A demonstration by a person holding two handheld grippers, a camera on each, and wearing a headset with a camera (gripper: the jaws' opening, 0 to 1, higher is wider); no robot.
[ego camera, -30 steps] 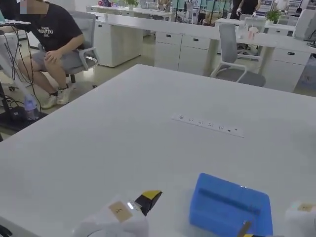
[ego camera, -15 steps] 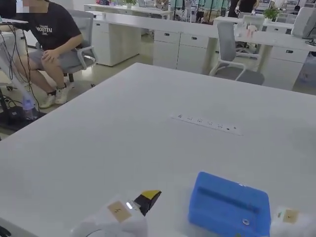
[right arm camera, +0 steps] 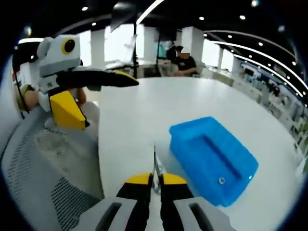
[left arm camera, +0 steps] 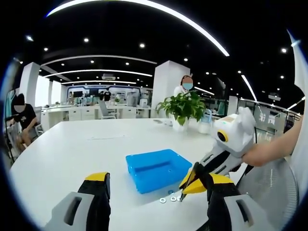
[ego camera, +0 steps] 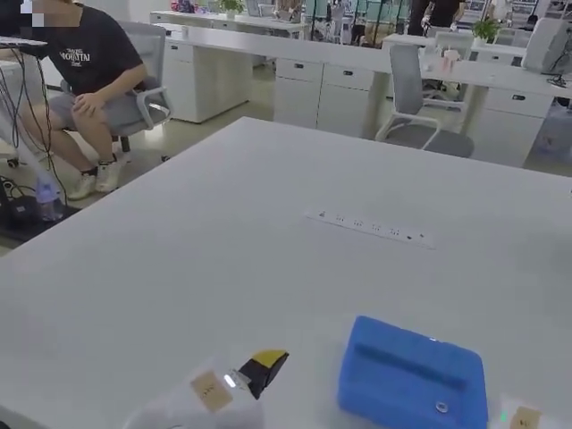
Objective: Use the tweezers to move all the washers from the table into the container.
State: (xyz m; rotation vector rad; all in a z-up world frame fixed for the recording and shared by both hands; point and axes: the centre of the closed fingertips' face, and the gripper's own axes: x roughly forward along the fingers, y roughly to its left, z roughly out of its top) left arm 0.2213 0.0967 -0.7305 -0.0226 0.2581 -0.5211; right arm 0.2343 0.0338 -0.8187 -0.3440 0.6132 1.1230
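The blue container (ego camera: 411,375) sits near the table's front edge with one washer (ego camera: 441,407) lying in it. My left gripper (ego camera: 259,368) rests to its left and is open and empty (left arm camera: 154,179). In the left gripper view, three small washers (left arm camera: 167,198) lie on the table in front of the container (left arm camera: 156,168). The right gripper (left arm camera: 231,142) reaches in there, and the tweezers' tip (left arm camera: 182,196) is down beside those washers. In its own view my right gripper (right arm camera: 155,182) is shut on the tweezers (right arm camera: 155,166), left of the container (right arm camera: 214,161) with its washer (right arm camera: 221,181).
A flush socket strip (ego camera: 368,227) lies in the white table (ego camera: 206,259) beyond the container. A person sits on a chair (ego camera: 85,80) at the far left, with desks and office chairs (ego camera: 416,98) behind. A potted plant (left arm camera: 183,108) stands on the table.
The tweezers were over the container a second ago; a washer now lies inside it. The right gripper has drawn back toward the lower right edge of the head view. The left gripper has barely moved.
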